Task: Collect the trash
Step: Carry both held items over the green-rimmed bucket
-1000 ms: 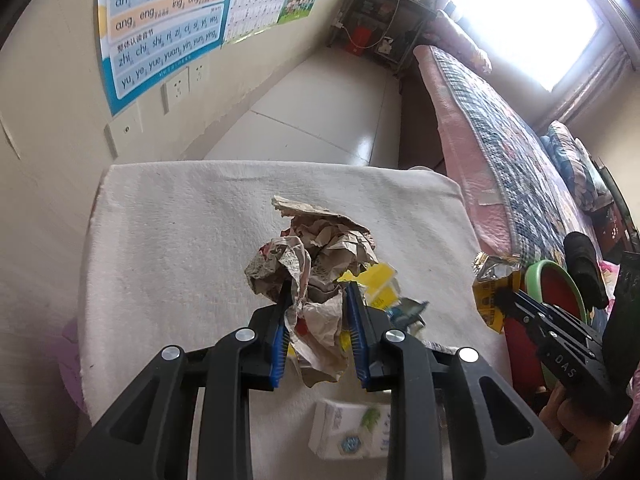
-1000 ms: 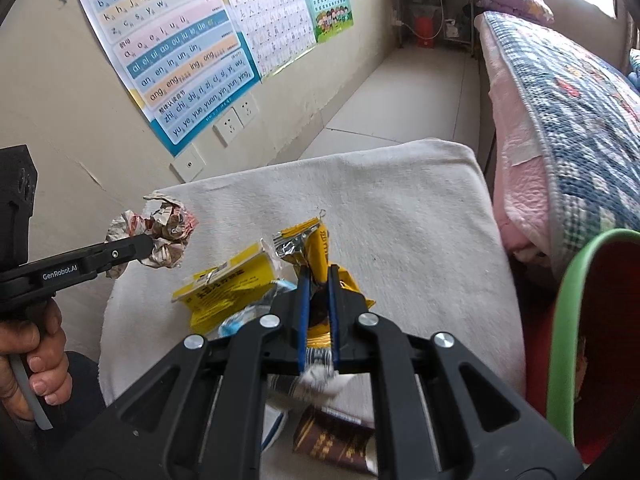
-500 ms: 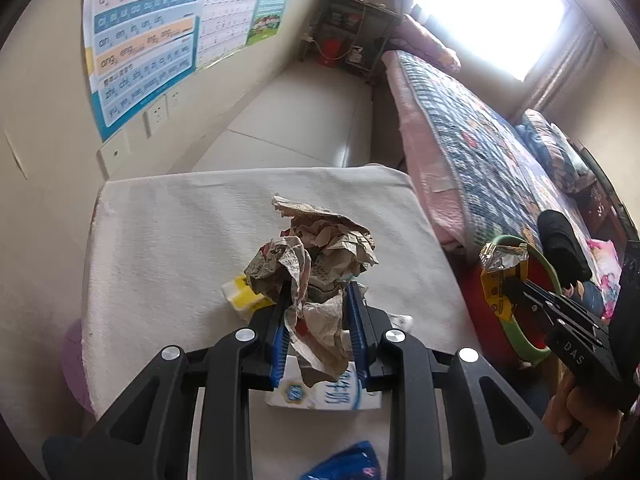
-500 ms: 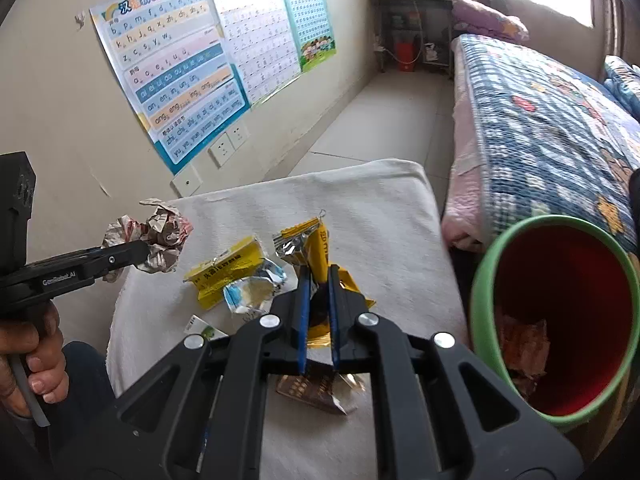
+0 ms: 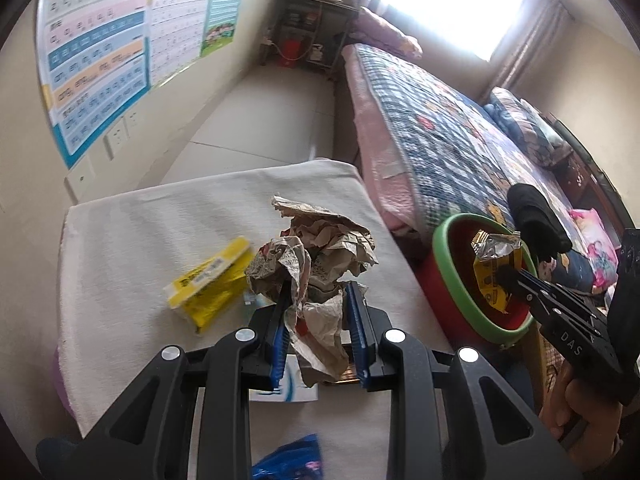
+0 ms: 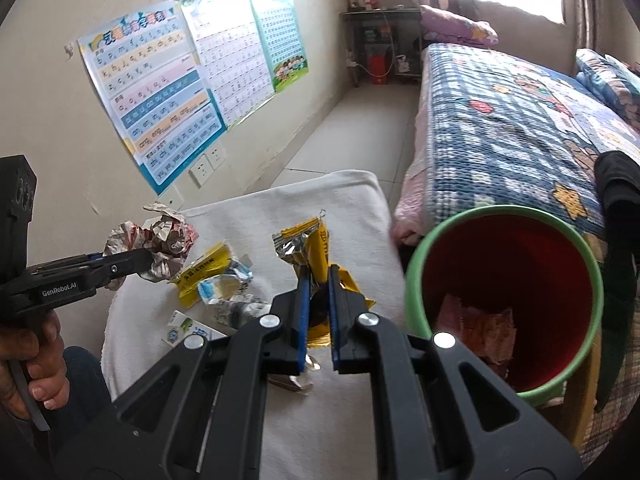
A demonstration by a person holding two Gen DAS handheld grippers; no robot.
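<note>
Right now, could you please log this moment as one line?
left gripper: shut on crumpled paper | right gripper: shut on yellow wrapper | bin: beside table

Beyond the jaws and to their left stands a cream wall with three large learning posters in a row, and white sockets sit under them. Straight ahead of the jaws a pale tiled floor runs to the far end of the room, where a dark metal shelf holds small things and a red container. To the right of the jaws is a bed with a blue checked quilt and a pink edge; pillows lie at its far end. A bright window with a curtain beside it gives strong daylight above the bed.
</note>
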